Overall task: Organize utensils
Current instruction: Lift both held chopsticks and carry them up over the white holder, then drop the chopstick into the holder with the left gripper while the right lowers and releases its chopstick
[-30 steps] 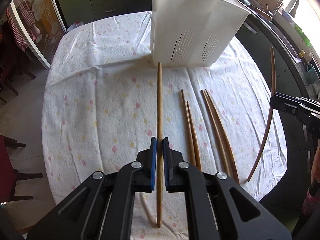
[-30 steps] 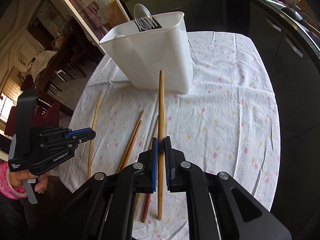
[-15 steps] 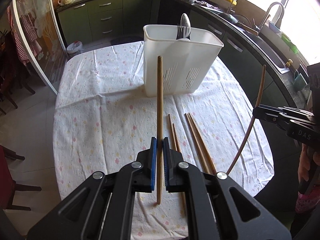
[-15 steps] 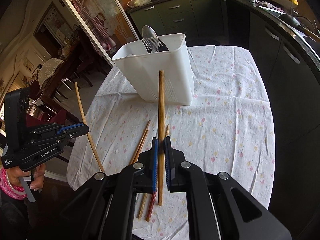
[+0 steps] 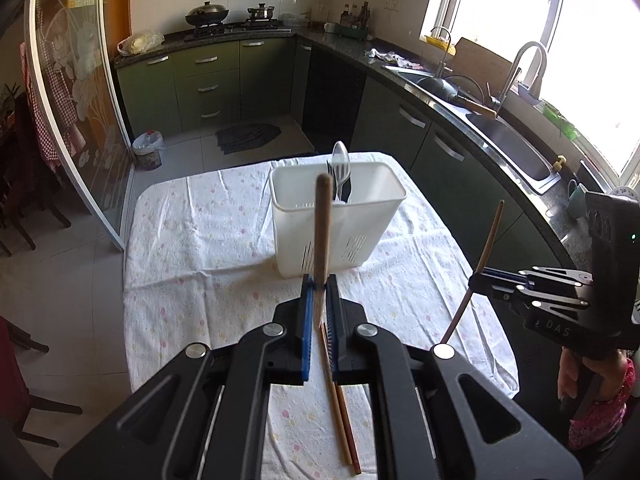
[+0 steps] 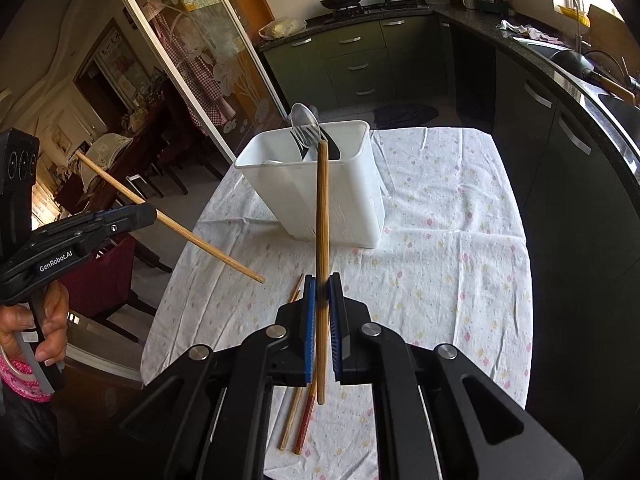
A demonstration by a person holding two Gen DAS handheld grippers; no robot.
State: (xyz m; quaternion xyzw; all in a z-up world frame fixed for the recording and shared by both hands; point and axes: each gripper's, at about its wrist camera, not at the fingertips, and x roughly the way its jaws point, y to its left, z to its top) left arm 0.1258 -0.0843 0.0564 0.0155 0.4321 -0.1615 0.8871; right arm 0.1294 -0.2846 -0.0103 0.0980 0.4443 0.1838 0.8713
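Note:
My left gripper (image 5: 317,292) is shut on a wooden chopstick (image 5: 322,224) and holds it in the air, pointing at the white utensil caddy (image 5: 340,236). My right gripper (image 6: 322,292) is shut on another chopstick (image 6: 322,216), raised in front of the same caddy (image 6: 320,192). The caddy holds a spoon (image 5: 341,160) and a fork. Each gripper shows in the other's view, the right one (image 5: 478,280) and the left one (image 6: 146,212), with its stick. More chopsticks (image 5: 340,412) lie on the tablecloth below, also in the right wrist view (image 6: 298,412).
The table (image 5: 192,240) has a white flowered cloth and rounded edges. Green kitchen cabinets (image 5: 208,84) and a counter with a sink (image 5: 512,148) run behind and to the right. A glass sliding door (image 6: 192,52) and dining chairs are to the left.
Both grippers have risen and drawn back from the table, each lifting its chopstick. The caddy now looks smaller and farther off, and the kitchen behind has come into view.

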